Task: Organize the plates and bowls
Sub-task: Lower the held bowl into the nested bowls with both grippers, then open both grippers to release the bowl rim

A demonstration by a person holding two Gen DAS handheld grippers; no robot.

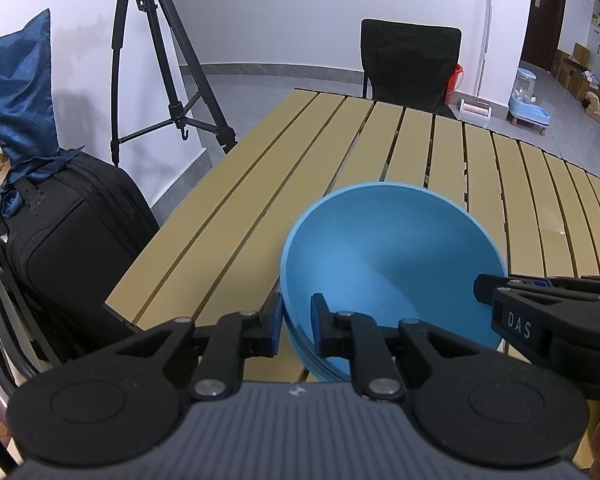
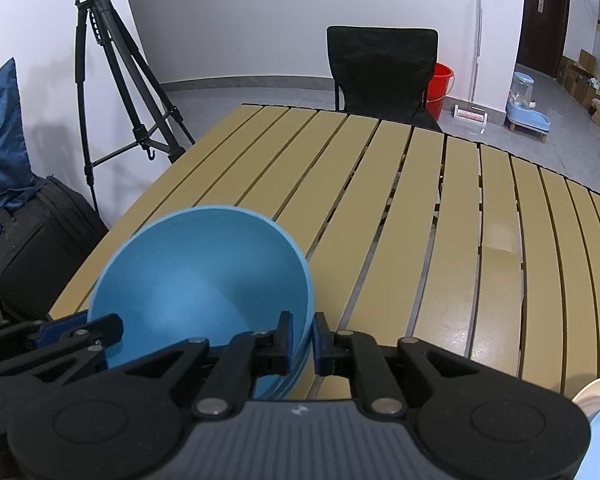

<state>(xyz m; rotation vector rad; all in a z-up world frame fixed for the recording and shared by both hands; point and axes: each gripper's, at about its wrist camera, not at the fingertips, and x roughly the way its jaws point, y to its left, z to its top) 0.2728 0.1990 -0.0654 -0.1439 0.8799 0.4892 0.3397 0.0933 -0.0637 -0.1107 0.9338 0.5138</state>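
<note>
Bowls are represented by one blue bowl (image 1: 388, 256), held tilted above the near left corner of the slatted table (image 1: 260, 184). From the left wrist camera, the left gripper (image 1: 296, 326) is seen clamped on the bowl's rim at about 7 o'clock on the bowl, one pad outside the wall and one inside. The right gripper (image 1: 496, 296) is seen entering from 3 o'clock, reaching the rim on the opposite side. A black chair (image 1: 410, 60) is placed at the table's far edge, towards 12 o'clock.

From the right wrist camera, the same blue bowl (image 2: 200, 276) is found at 10 o'clock from the right gripper (image 2: 302, 344), whose jaws are closed on the rim with the wall between them. The left gripper (image 2: 76, 330) is seen at 9 o'clock, at the other side of the rim. A second rim appears just below the held one, so nested bowls may be involved; this cannot be settled. The bowl is shared equally by both hands, so the coming move is judged to depend on both moving together
</note>
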